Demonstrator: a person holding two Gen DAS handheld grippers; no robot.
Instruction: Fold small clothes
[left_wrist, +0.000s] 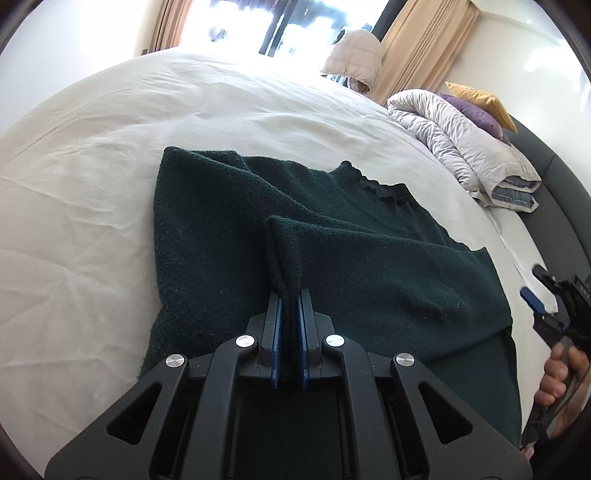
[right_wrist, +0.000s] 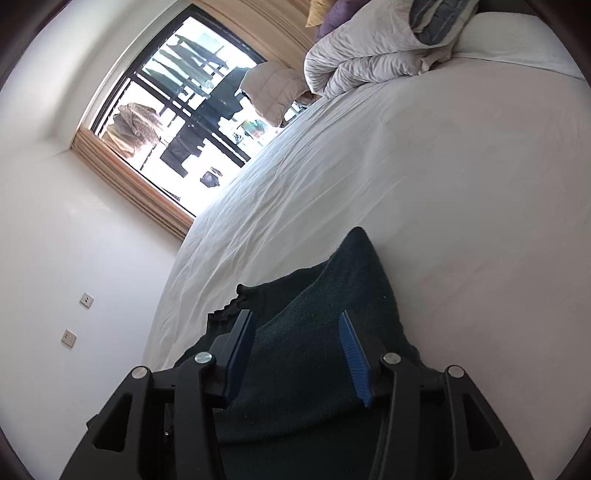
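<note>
A dark green sweater lies spread on the white bed, its frilled neckline toward the bed's right edge, where a rolled duvet and pillows are stacked near the headboard. The left tool is clenched on a fold of the knit: its blue pads press together with a ridge of fabric rising straight ahead between them, so a flap of the sweater is lifted and doubled over the body. From this tool the garment stretches forward and to both sides, its long axis running roughly left to right across the bed.

The right tool is released, its jaws wide apart and holding nothing. It hovers over the sweater's near portion, with the fabric lying directly beneath and ahead of it and bare sheet to its right. In the left view it sits off at the garment's right edge, apart from the cloth.

The left hand is plainly the one in charge of the fold; the likely next move is carrying that pinched flap across the body.
</note>
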